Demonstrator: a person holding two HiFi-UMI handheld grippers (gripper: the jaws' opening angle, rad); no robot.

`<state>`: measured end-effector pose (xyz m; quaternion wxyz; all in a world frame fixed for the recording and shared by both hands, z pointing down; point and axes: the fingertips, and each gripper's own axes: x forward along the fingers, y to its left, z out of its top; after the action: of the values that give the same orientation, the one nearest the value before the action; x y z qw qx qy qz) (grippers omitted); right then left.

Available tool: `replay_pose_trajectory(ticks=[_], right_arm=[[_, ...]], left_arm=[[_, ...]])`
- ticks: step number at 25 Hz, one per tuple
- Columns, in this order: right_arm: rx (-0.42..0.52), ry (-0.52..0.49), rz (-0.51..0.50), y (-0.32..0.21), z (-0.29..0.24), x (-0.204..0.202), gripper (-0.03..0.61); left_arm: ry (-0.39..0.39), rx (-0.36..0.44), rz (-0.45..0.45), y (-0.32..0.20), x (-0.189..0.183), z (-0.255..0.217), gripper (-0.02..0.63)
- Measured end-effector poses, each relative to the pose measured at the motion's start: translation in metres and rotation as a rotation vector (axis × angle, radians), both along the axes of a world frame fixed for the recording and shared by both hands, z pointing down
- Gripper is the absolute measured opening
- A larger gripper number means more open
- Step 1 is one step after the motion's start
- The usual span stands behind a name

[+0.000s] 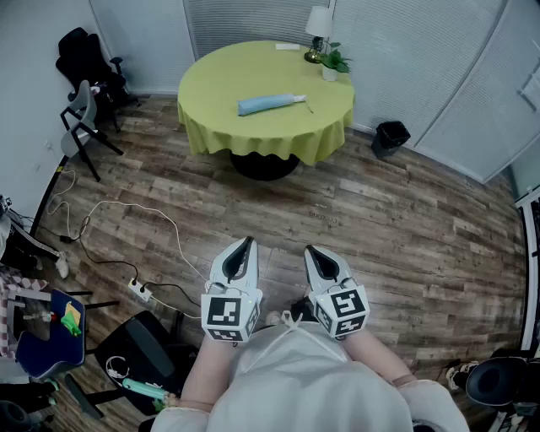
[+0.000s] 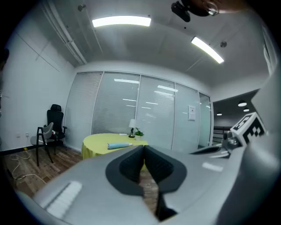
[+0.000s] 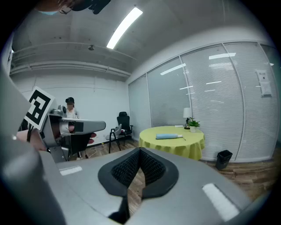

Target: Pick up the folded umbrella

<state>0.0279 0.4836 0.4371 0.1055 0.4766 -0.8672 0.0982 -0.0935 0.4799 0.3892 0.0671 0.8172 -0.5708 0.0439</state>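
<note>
Approach not yet begun: both grippers closed and empty, umbrella across the room.

The left gripper [image 1: 245, 243] and right gripper [image 1: 311, 251] are held side by side close to the person's body. Each has its jaws pressed together with nothing between them, and both point toward 12 o'clock over the wood floor [image 1: 396, 219]. Well apart from them at 12 o'clock stands a round table with a yellow-green cloth [image 1: 221, 80]. The folded light-blue umbrella [image 1: 270, 103] lies near the table's middle, lengthways from 9 to 3 o'clock, with a table lamp [image 1: 318, 25] and a potted plant [image 1: 333, 61] at the 1 o'clock rim. The step in hand looks like the walk-up. The next move calls for closing that distance, parting one gripper's jaws, and lining them across the umbrella's narrow body.
</note>
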Motion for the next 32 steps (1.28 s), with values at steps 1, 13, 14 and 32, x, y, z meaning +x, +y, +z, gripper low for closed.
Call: replay_pose_trajectory(ticks=[1, 13, 14, 32], right_arm=[[0.000, 0.001, 0.000, -0.001, -0.001, -0.001, 0.000], [-0.010, -0.017, 0.016, -0.008, -0.001, -0.008, -0.002], [-0.012, -0.022, 0.018, -0.009, -0.001, -0.010, -0.002], [-0.079, -0.034, -0.054, -0.113, 0.027, -0.006, 0.000]], left_arm=[[0.000, 0.000, 0.000, -0.001, -0.001, 0.000, 0.006], [0.027, 0.003, 0.002, -0.007, -0.012, 0.002, 0.006], [0.032, 0.003, 0.001, -0.007, -0.014, 0.002, 0.006], [-0.018, -0.046, -0.068, -0.100, -0.011, 0.028, 0.006]])
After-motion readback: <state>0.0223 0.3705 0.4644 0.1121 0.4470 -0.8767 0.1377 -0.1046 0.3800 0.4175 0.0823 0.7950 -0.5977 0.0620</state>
